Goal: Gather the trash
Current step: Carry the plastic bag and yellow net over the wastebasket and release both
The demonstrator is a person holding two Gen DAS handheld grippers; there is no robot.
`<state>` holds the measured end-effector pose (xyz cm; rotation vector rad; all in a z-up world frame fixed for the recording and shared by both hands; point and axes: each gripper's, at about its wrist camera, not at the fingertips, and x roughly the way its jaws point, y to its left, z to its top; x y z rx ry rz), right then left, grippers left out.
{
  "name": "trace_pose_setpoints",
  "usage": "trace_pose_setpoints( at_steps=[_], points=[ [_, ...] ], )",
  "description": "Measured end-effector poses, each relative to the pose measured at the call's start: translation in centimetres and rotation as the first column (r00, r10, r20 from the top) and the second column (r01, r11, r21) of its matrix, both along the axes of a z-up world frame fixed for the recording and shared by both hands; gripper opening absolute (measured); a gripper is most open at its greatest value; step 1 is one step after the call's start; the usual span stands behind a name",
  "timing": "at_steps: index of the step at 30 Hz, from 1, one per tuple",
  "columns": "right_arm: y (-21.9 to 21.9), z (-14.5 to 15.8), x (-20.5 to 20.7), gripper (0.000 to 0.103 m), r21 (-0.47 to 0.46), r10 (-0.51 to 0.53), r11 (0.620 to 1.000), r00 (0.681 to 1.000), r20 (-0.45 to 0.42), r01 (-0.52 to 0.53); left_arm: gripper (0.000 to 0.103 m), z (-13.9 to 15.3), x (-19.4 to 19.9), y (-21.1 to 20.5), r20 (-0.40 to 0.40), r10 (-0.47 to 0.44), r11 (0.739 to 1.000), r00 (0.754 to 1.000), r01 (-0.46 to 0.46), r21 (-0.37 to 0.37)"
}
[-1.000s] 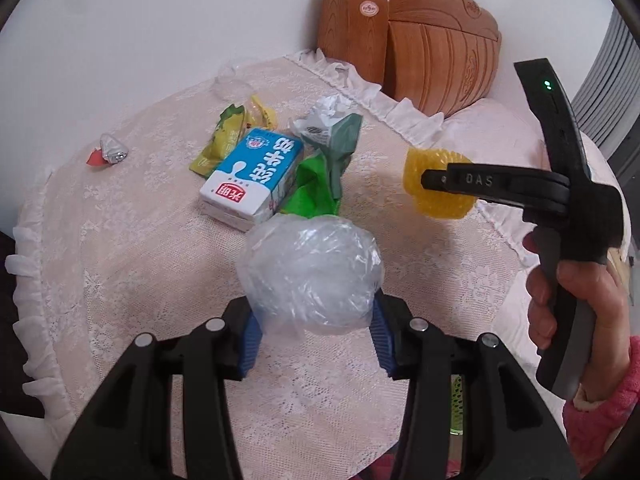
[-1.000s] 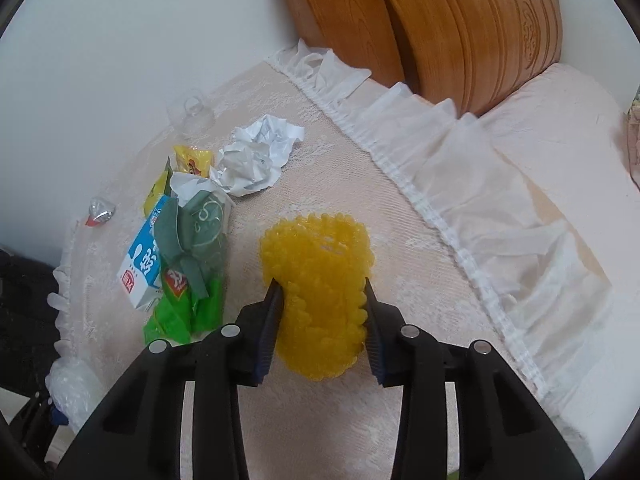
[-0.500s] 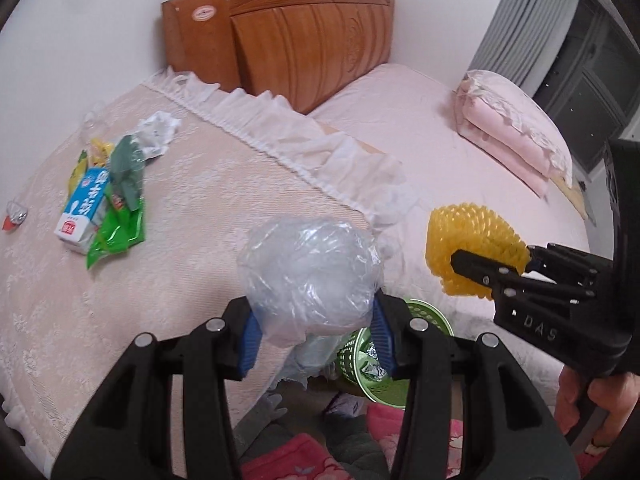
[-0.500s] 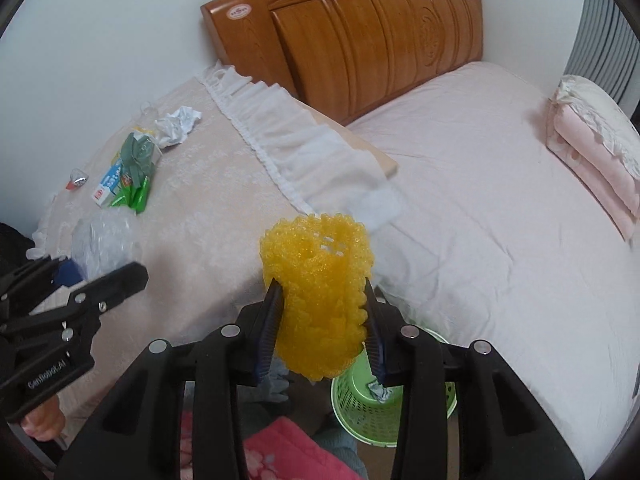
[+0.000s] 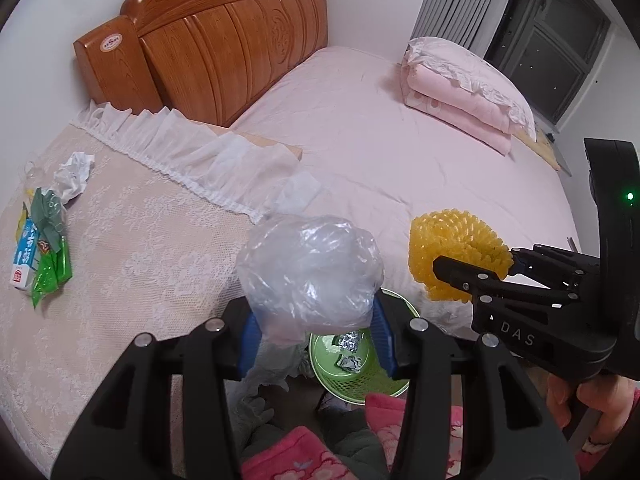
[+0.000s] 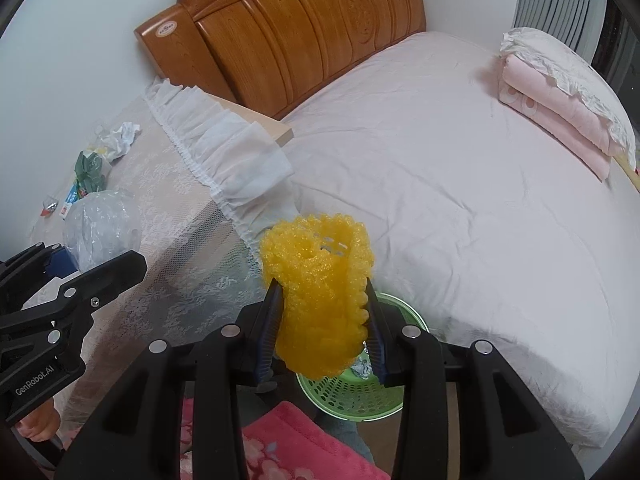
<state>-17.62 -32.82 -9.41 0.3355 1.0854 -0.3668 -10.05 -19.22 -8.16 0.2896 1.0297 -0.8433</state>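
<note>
My left gripper [image 5: 314, 328] is shut on a crumpled clear plastic bag [image 5: 310, 268] and holds it above a green mesh waste basket [image 5: 352, 376] on the floor. My right gripper [image 6: 322, 328] is shut on a yellow foam net sleeve [image 6: 320, 292], also above the basket [image 6: 352, 396]. The basket holds foil scraps [image 5: 348, 344]. The yellow sleeve [image 5: 452, 256] shows at the right of the left wrist view, the bag [image 6: 102, 228] at the left of the right wrist view.
A lace-covered table [image 5: 132, 272] at left carries a milk carton [image 5: 26, 252], green wrappers [image 5: 50, 240] and crumpled white paper [image 5: 74, 172]. A bed with pink sheet [image 5: 400, 152], folded quilt [image 5: 464, 92] and wooden headboard [image 5: 224, 40] lies behind the basket.
Both grippers swung right, away from the table, carrying the bag and the yellow sleeve to above the green basket beside the bed.
</note>
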Motion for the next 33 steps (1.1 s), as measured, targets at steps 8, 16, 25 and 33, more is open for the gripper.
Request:
trace_pose_setpoints(
  at_steps=[8, 16, 25, 33],
  points=[
    [-3.3, -0.4, -3.1, 0.039, -0.015, -0.080, 0.997, 0.996, -0.037, 0.079, 0.045, -2.4, -2.0, -3.6, -0.089, -0.064, 0.998, 0.994, 0.066, 0.023],
    [-7.1, -2.1, -6.7, 0.040, -0.002, -0.167, 0.986, 0.982, -0.085, 0.168, 0.045, -6.3, -4.5, -8.7, -0.163, -0.150, 0.983, 0.975, 0.165, 0.083],
    [-9.8, -4.9, -8.8, 0.040, 0.027, -0.179, 0.982, 0.972, -0.156, 0.185, 0.045, -16.3, -6.5, -13.5, -0.300, -0.196, 0.941, 0.933, 0.265, 0.211],
    [-10.7, -5.6, -9.4, 0.040, 0.035, -0.174, 0.983, 0.970, -0.168, 0.182, 0.046, -17.2, -8.1, -14.0, -0.300, -0.179, 0.942, 0.937, 0.252, 0.223]
  ],
)
